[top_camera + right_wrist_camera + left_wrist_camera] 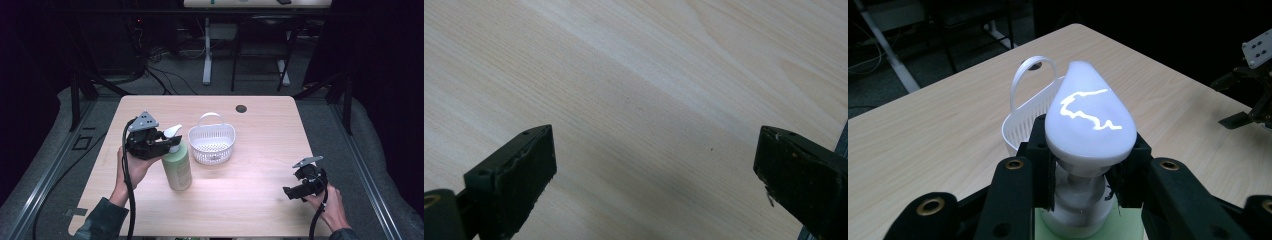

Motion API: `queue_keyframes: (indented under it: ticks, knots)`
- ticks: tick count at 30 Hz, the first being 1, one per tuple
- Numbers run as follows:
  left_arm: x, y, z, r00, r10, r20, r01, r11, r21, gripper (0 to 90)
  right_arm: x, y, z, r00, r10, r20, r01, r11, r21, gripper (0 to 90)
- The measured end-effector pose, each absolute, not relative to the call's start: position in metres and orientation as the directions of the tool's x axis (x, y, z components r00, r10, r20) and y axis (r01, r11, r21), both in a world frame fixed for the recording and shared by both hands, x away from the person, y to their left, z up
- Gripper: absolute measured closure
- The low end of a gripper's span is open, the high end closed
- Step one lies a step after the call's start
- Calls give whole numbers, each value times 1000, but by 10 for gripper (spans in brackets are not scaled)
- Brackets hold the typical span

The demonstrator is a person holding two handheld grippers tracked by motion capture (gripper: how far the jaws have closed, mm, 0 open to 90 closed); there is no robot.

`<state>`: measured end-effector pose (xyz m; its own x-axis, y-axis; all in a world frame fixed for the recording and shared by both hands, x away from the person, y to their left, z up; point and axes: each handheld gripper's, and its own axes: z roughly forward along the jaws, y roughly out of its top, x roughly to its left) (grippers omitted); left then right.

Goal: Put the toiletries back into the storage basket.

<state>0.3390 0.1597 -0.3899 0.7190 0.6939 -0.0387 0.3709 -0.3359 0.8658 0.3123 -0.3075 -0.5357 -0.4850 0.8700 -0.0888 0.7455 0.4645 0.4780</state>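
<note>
Fingers [1040, 150] clamp pump bottle [177, 167] just beside basket [212, 142].

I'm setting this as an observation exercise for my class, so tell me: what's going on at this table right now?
A person holds a hand-held gripper in each hand at a light wooden table. The left hand-held gripper is closed around the neck of a pale green plastic pump bottle, just under its white pump head; the bottle stands upright. A white perforated plastic basket with a handle stands just beside it. The right hand-held gripper is open, holding nothing, near the table's right edge.
</note>
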Motion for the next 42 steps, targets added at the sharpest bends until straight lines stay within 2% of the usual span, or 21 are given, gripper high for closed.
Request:
queue_keyframes:
  ticks: [42]
  knots:
    - [343, 152, -366, 733, 680, -5, 343, -364, 866, 676, 311, -309, -535, -485, 871, -80, 747, 461, 479, 28]
